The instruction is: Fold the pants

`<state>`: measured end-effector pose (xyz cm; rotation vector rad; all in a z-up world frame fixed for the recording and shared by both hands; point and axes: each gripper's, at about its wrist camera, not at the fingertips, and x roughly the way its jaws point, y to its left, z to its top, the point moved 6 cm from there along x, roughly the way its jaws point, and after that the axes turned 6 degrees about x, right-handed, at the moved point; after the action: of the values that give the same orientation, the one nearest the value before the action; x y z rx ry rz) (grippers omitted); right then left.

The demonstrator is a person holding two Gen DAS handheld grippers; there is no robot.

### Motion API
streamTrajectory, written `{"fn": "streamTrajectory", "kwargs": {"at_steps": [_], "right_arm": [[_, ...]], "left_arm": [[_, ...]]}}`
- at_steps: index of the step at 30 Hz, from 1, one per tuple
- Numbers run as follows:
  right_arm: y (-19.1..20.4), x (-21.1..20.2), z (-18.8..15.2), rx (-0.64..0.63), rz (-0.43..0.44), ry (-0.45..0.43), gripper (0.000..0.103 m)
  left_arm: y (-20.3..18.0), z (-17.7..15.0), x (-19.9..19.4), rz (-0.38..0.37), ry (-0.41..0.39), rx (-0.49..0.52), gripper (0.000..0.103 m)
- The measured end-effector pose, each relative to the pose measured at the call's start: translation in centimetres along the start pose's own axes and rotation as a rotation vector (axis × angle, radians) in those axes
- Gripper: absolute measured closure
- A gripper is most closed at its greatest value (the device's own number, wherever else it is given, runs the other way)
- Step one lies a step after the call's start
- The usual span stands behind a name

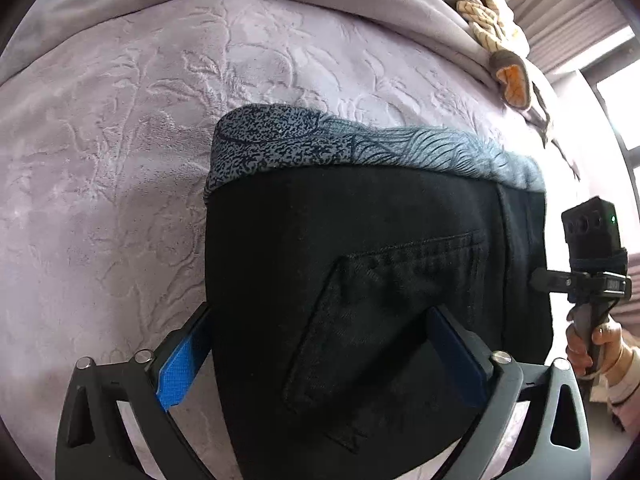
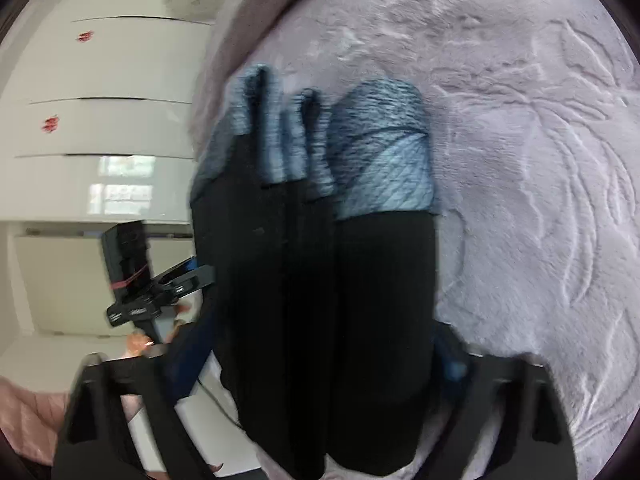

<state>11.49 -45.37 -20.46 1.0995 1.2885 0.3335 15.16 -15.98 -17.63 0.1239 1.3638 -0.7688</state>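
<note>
Item: black pants, patterned blue-grey lining turned out at the far end, back pocket facing up.
Location: on the lilac embossed bedspread, toward its near edge.
Left gripper: jaws wide, astride the pants' edge; blue pads seem clear of the cloth, so released as far as I can judge.
Right gripper: bunched pants fill the gap between its fingers; blurred, so grasp or release cannot be told.
Other: striped plush toy at the bed's far corner.
Step, judged: setting down a fold.
Handling advice: lower both ends together, keep edges aligned, release only once cloth lies flat, then smooth the pocket side.
</note>
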Motion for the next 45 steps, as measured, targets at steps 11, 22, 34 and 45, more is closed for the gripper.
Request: {"fn": "streamTrajectory", "kwargs": {"at_steps": [11, 22, 34, 45], "right_arm": [[3.0, -4.5, -3.6, 0.067, 0.157, -0.028, 0.055], [1.5, -1.3, -10.0, 0.129, 0.068, 0.007, 0.054], [4.4, -3.8, -12.0, 0.037, -0.451, -0.200, 0.017], [9.3, -4.8, -16.1, 0.021, -0.628, -0.273, 0.000]], "left_arm": [[-3.1, -1.8, -6.1, -0.013, -0.057, 0.063, 0.045], [-0.1, -7.8, -3.6, 0.208, 0.033, 0.051, 0.017], [-0.7, -8.8, -5.6, 0.322, 0.059, 0.055, 0.001], [-4.0, -10.9, -8.4, 0.364, 0.065, 0.093, 0.001]]}}
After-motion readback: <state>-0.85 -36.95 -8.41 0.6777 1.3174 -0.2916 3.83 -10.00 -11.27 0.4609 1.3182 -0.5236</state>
